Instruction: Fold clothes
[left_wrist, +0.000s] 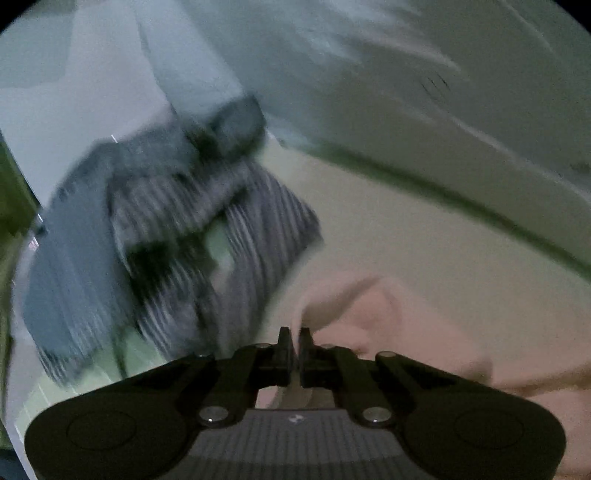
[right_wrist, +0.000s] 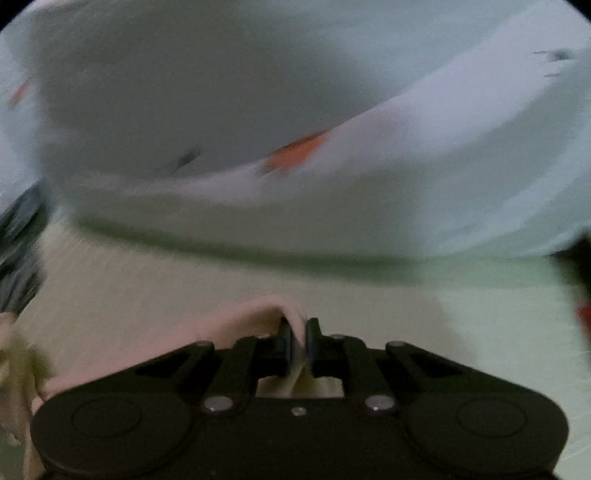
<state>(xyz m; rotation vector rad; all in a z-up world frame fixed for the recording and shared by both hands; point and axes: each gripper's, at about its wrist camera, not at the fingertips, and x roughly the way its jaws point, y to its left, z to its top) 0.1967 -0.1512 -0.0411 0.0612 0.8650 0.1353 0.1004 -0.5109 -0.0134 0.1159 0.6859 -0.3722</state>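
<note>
My left gripper sits nearest the lens, its two black fingers pinched on a thin fold of the soft pale pink cloth garment, which spreads away toward four o'clock over the pale cream tabletop. At ten o'clock lies a crumpled grey-and-white striped fabric piece, heavily blurred, with a plain grey-blue cloth just beside it at nine o'clock. My right gripper likewise has its black fingers clamped on an edge of the same pink garment, which trails off toward eight o'clock. Across twelve o'clock in the right wrist view lies a rumpled white fabric heap with an orange patch on it.
</note>
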